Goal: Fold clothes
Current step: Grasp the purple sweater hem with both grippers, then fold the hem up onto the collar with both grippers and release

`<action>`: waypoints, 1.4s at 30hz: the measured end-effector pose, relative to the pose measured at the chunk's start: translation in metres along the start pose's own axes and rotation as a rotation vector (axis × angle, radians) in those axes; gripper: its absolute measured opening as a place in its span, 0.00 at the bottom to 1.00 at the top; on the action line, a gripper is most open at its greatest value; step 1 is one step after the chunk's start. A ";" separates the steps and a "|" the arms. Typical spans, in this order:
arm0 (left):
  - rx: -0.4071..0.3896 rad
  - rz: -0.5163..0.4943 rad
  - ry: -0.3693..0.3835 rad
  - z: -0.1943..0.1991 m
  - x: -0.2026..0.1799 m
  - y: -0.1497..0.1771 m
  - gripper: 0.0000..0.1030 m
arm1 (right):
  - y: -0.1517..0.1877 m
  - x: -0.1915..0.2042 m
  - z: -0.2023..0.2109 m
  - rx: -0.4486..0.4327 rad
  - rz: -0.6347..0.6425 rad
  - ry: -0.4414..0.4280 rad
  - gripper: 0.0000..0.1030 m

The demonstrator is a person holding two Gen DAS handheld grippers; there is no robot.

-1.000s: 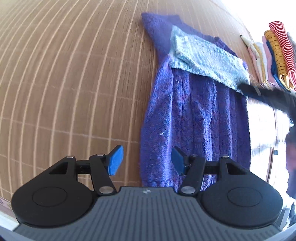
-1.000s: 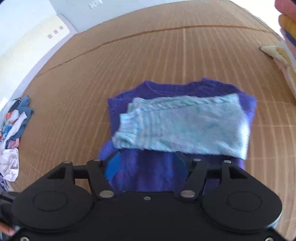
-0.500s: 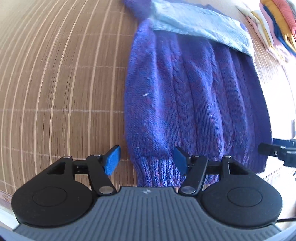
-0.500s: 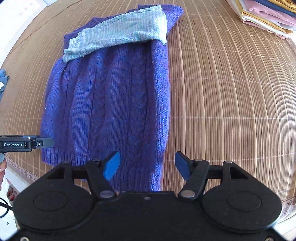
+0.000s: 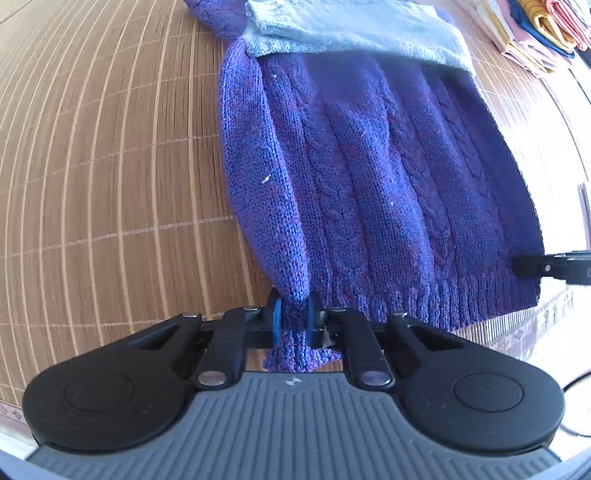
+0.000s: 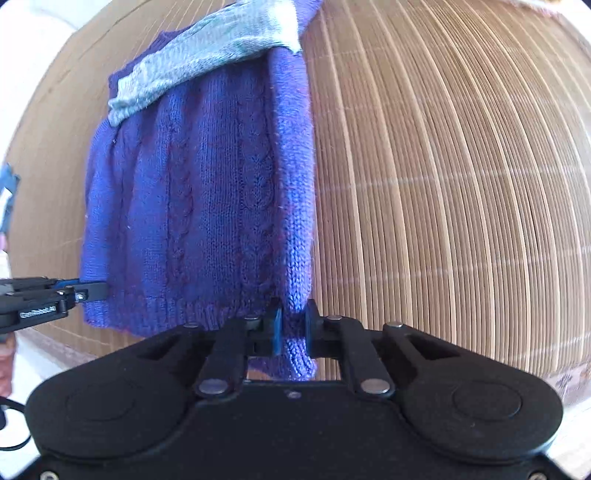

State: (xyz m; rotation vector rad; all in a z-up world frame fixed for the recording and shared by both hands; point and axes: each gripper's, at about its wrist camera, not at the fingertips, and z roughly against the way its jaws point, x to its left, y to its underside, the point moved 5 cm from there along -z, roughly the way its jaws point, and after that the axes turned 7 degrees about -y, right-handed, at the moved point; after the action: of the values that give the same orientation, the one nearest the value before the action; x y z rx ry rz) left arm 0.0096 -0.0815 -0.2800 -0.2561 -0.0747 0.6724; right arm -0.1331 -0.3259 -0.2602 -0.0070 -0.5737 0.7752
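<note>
Sweater [image 5: 369, 177] hem in both grippers

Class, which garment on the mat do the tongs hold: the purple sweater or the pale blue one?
The purple sweater; both tongs pinch its ribbed hem. The pale blue one lies untouched across its far end.

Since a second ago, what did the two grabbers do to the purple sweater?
Both came down to the purple cable-knit sweater and shut on its ribbed hem: left gripper at the left corner, right gripper at the right. The light blue knit sleeves stayed folded across its top.
</note>
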 end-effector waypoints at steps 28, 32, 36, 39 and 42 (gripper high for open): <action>-0.143 0.114 0.146 0.087 0.050 -0.165 0.13 | -0.139 0.022 0.091 -0.116 -0.077 -0.245 0.10; -0.142 0.093 0.135 0.062 0.056 -0.203 0.16 | -0.175 0.012 0.069 -0.173 -0.129 -0.246 0.11; -0.138 0.117 0.113 0.045 0.069 -0.226 0.22 | -0.196 -0.001 0.050 -0.253 -0.168 -0.210 0.24; -0.201 0.132 0.081 0.049 0.084 -0.227 0.46 | -0.199 -0.010 0.054 -0.328 -0.187 -0.166 0.46; -0.234 0.081 0.028 0.058 0.092 -0.230 0.52 | -0.193 -0.010 0.055 -0.319 -0.136 -0.125 0.47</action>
State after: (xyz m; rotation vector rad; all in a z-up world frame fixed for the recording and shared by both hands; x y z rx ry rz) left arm 0.2125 -0.1848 -0.1660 -0.4953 -0.1167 0.7406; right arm -0.0391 -0.4826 -0.1775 -0.2127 -0.8039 0.5480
